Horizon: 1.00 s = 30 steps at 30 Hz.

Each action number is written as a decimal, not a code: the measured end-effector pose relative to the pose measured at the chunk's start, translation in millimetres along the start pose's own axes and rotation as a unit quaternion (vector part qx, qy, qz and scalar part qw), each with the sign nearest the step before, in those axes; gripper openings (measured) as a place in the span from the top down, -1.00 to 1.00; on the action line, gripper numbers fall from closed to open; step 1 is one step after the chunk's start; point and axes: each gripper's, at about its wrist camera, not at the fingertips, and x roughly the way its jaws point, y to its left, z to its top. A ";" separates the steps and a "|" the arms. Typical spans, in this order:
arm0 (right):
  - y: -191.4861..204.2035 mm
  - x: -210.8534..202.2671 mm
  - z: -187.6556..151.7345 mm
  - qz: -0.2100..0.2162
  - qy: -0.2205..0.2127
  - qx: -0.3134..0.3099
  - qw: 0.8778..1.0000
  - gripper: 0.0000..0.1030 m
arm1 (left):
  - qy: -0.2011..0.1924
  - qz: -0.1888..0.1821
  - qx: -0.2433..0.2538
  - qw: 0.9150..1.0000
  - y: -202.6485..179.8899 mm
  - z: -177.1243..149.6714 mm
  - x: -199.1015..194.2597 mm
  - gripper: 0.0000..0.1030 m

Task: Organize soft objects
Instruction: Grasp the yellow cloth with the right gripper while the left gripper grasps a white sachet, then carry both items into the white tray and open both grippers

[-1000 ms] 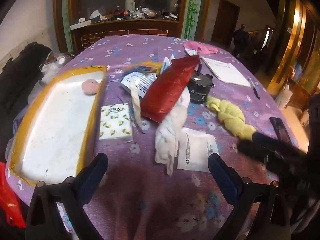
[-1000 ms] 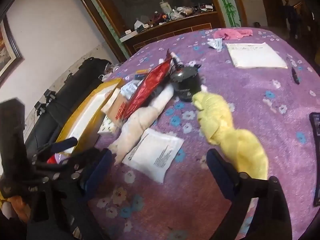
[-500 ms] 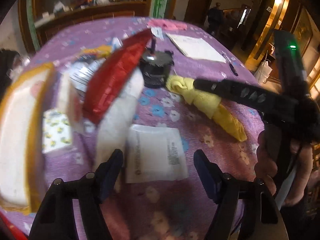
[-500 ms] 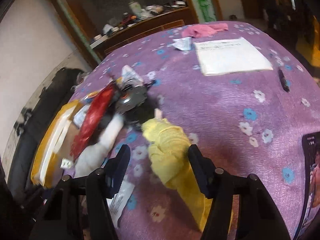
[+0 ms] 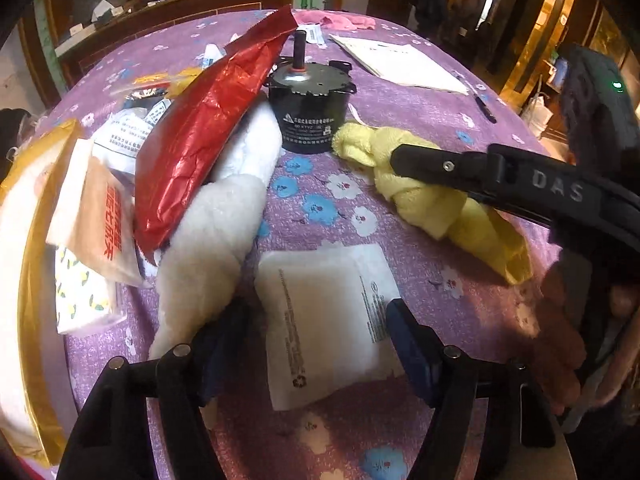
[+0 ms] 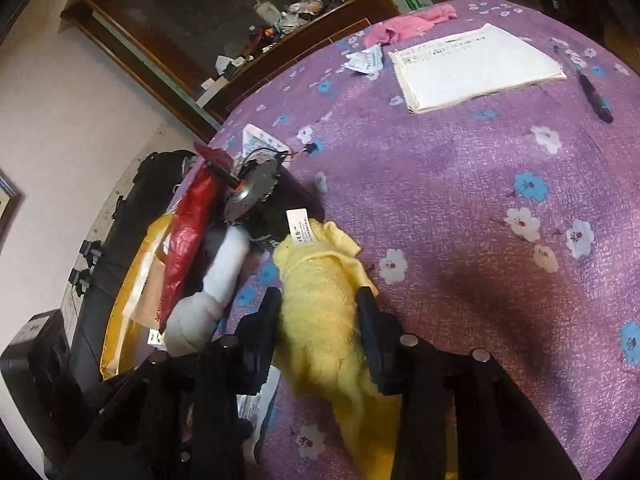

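Both grippers are down at the purple floral table [image 6: 460,208]. My right gripper [image 6: 318,324] has its two fingers pressed against either side of the yellow towel [image 6: 320,304], so it is clamped on the twisted cloth near its middle. From the left wrist view that same right gripper [image 5: 400,158] reaches in from the right, one black finger lying across the towel [image 5: 436,200]; its far finger is hidden behind the cloth. My right hand [image 5: 560,344] shows blurred at the edge, wrapped around the handle.

My left gripper [image 5: 316,334] is spread wide over a white packet [image 5: 328,320] that lies flat between its fingers, which do not touch it. Its left finger sits just beside the white plush [image 5: 216,240], and I cannot tell whether they touch.

The plush runs under a red foil bag [image 5: 204,124], which covers its upper part. A black motor [image 5: 308,112] stands upright beside the towel's far end, its lower edge touching the cloth; in the right wrist view the motor [image 6: 252,188] is tilted by the lens and partly hidden by the bag. The yellow-rimmed tray [image 5: 32,248] is cut off at the left edge. A tissue pack [image 5: 80,300] lies half under a brown packet [image 5: 100,216]. Farther off sit a paper pad [image 6: 476,64], a pen [image 6: 596,92] and a pink cloth [image 6: 404,24].
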 end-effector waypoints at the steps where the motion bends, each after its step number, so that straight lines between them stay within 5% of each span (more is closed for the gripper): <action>1: 1.5 0.6 -0.5 0.003 0.000 -0.004 1.000 0.31 | -0.005 0.018 0.003 1.000 -3.2 1.1 1.0 -0.14; 2: 3.8 0.2 -2.6 0.004 0.000 -0.005 1.000 0.32 | -0.009 0.022 0.004 1.000 -7.4 0.2 0.1 0.03; 6: 1.8 -4.3 -1.2 0.021 -0.012 0.000 1.000 0.32 | -0.011 0.032 0.018 0.999 -9.6 -7.2 -6.0 0.21; 11: 7.7 -6.6 -2.7 0.029 -0.017 -0.011 0.999 0.32 | -0.027 -0.036 -0.038 0.998 12.4 -25.8 -33.7 0.69; 14: 8.3 -10.0 -3.5 0.033 -0.024 -0.012 0.999 0.32 | -0.033 -0.052 -0.045 0.997 18.0 -29.3 -41.3 0.79; 20: 7.1 -34.3 -15.7 0.056 -0.044 0.013 0.997 0.32 | -0.054 -0.091 -0.074 0.992 29.6 -40.9 -63.5 0.82; 24: 25.0 -56.2 -30.0 0.028 -0.058 0.013 0.998 0.33 | -0.075 -0.103 -0.099 0.987 44.5 -45.8 -85.8 0.82; 30: 104.9 -62.0 -44.4 0.081 -0.041 -0.041 0.995 0.32 | -0.146 -0.060 -0.169 0.973 115.7 -56.5 -142.8 0.82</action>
